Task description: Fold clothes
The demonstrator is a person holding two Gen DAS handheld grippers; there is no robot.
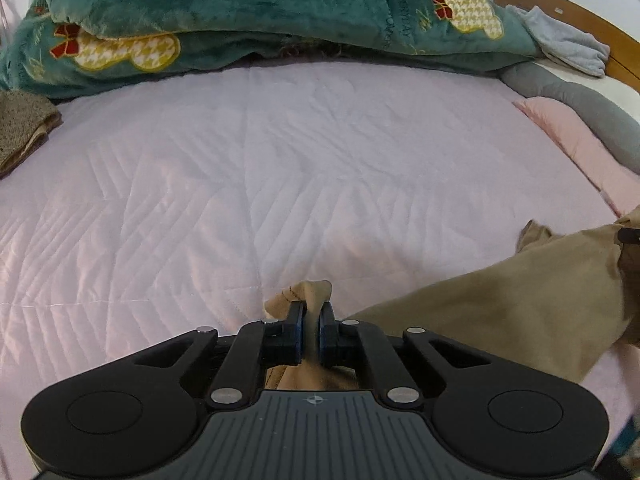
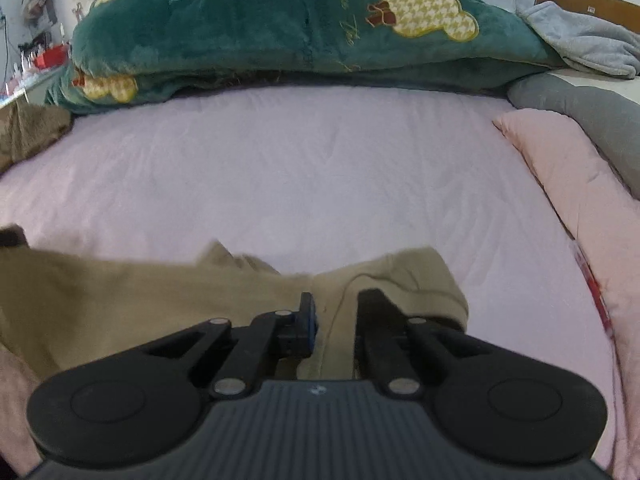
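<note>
A tan garment (image 1: 500, 312) lies crumpled on the pink quilted bedsheet (image 1: 240, 180), near the front edge. In the left wrist view my left gripper (image 1: 312, 312) is shut on a bunched fold of it, and cloth pokes up past the blue pads. The rest of the garment stretches away to the right. In the right wrist view the same tan garment (image 2: 120, 300) spreads to the left. My right gripper (image 2: 340, 312) is shut on a thick edge of it, with cloth filling the space between the fingers. The right finger is blurred.
A green plush blanket (image 1: 240, 8) is heaped along the far side of the bed. A grey bolster (image 2: 580, 112) and a pink pillow (image 2: 560, 168) lie on the right. A pale fleece (image 2: 592, 40) rests by the wooden headboard (image 1: 580, 16). A brown knit item (image 1: 20, 128) sits far left.
</note>
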